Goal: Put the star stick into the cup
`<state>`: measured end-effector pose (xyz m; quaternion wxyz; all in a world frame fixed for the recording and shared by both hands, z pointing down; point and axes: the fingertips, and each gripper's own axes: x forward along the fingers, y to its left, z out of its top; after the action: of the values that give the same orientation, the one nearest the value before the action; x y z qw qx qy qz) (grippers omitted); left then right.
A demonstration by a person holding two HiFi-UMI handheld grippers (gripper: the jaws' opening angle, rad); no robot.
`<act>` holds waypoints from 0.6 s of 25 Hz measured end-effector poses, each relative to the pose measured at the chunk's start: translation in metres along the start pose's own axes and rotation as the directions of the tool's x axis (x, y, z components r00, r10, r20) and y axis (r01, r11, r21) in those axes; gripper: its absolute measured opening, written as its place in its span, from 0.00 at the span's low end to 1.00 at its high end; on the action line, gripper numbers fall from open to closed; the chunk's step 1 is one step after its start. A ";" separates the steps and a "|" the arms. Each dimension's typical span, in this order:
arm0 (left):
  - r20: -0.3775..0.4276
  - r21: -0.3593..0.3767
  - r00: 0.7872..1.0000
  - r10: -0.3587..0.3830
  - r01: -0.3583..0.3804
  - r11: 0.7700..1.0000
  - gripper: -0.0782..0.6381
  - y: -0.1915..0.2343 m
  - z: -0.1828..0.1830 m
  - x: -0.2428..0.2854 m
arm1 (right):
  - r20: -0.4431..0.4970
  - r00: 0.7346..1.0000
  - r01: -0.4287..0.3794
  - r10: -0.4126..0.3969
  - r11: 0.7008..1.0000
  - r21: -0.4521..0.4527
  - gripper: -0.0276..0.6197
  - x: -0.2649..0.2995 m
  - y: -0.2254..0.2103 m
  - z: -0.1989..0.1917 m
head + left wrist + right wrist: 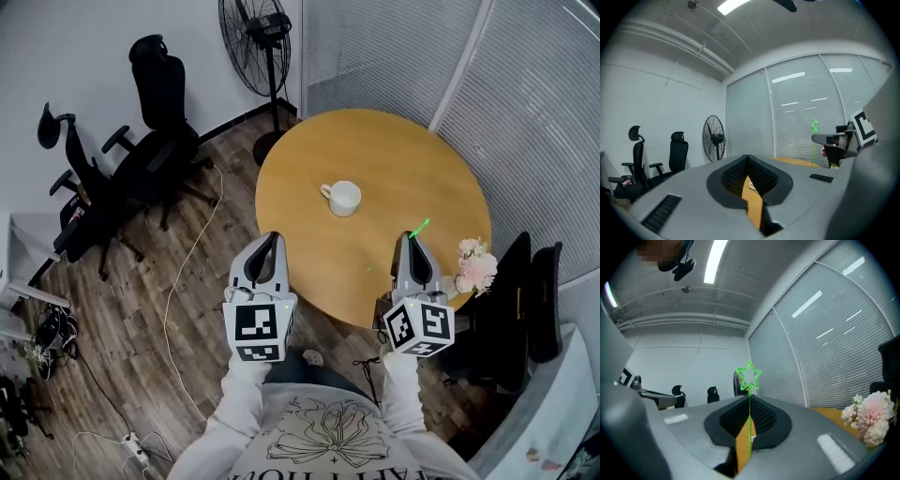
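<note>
A white cup stands near the middle of the round wooden table. My right gripper is shut on a thin green star stick, whose star end pokes up past the closed jaws. It hovers over the table's near right edge, well short of the cup. My left gripper is shut with nothing in it, at the table's near left edge. A sliver of the cup shows through its jaw gap, and the star stick shows at the right of the left gripper view.
A pink flower bunch sits at the table's right edge, close to my right gripper. A standing fan and black office chairs stand beyond the table's left side. Cables run over the wooden floor.
</note>
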<state>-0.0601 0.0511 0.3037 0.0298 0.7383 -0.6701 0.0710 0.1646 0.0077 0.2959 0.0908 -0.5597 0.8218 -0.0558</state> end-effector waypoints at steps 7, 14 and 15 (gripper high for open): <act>-0.025 -0.008 1.000 0.000 0.000 1.000 0.12 0.010 -0.007 0.038 | -0.010 1.000 0.001 -0.001 1.000 0.008 0.06 0.036 -0.010 -0.008; -0.038 -0.014 0.999 -0.030 0.029 0.999 0.12 0.023 -0.011 0.098 | -0.008 1.000 0.018 -0.018 1.000 0.000 0.06 0.089 -0.023 -0.016; -0.038 -0.012 0.999 -0.036 0.035 0.999 0.12 0.026 -0.010 0.108 | -0.008 1.000 0.022 -0.022 1.000 -0.001 0.06 0.098 -0.024 -0.016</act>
<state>-0.0766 -0.0562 0.3282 0.0481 0.7483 -0.6567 0.0807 0.1478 -0.0926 0.3076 0.0865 -0.5683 0.8161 -0.0589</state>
